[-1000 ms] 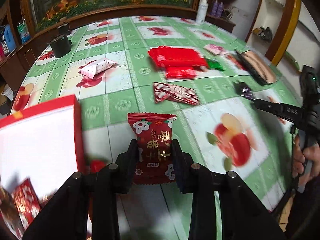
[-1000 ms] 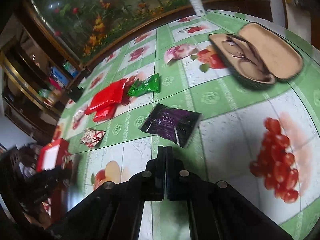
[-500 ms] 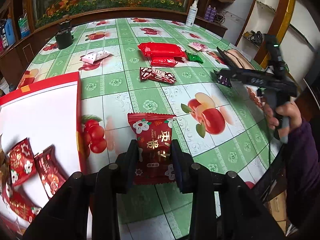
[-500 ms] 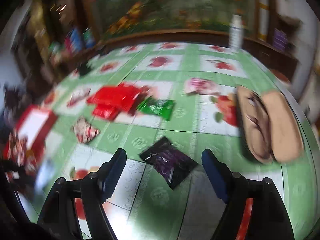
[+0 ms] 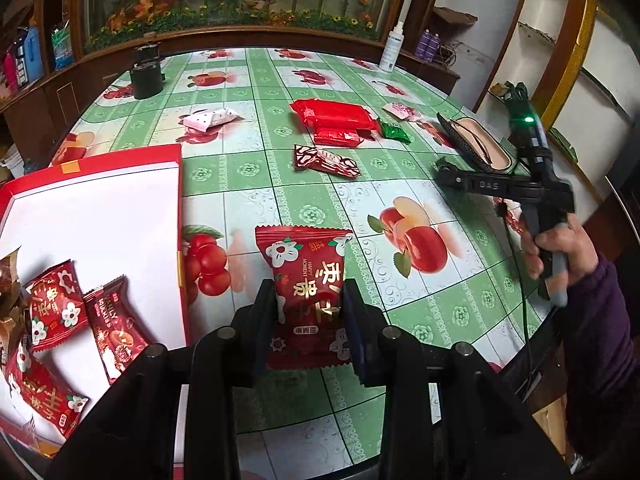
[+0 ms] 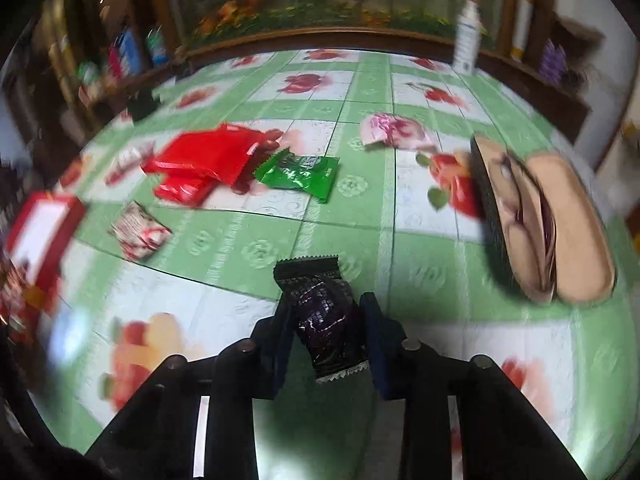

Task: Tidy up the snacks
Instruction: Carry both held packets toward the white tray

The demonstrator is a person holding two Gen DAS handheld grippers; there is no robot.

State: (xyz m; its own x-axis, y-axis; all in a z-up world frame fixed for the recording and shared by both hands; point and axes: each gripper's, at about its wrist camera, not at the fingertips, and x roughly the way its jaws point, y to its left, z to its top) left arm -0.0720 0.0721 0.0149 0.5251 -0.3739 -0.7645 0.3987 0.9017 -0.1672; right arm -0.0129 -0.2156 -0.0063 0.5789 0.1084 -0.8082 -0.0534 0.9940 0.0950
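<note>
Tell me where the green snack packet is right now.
In the right wrist view, the green snack packet lies flat on the table's far middle, just right of the red packets, left of the open glasses case.

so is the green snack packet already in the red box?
No, the green snack packet lies on the tablecloth beside the red packets, well away from the red box.

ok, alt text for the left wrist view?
The left gripper pinches a red snack packet above a green fruit-print tablecloth. A red-rimmed box holding similar packets sits left; loose snacks lie farther back.
</note>
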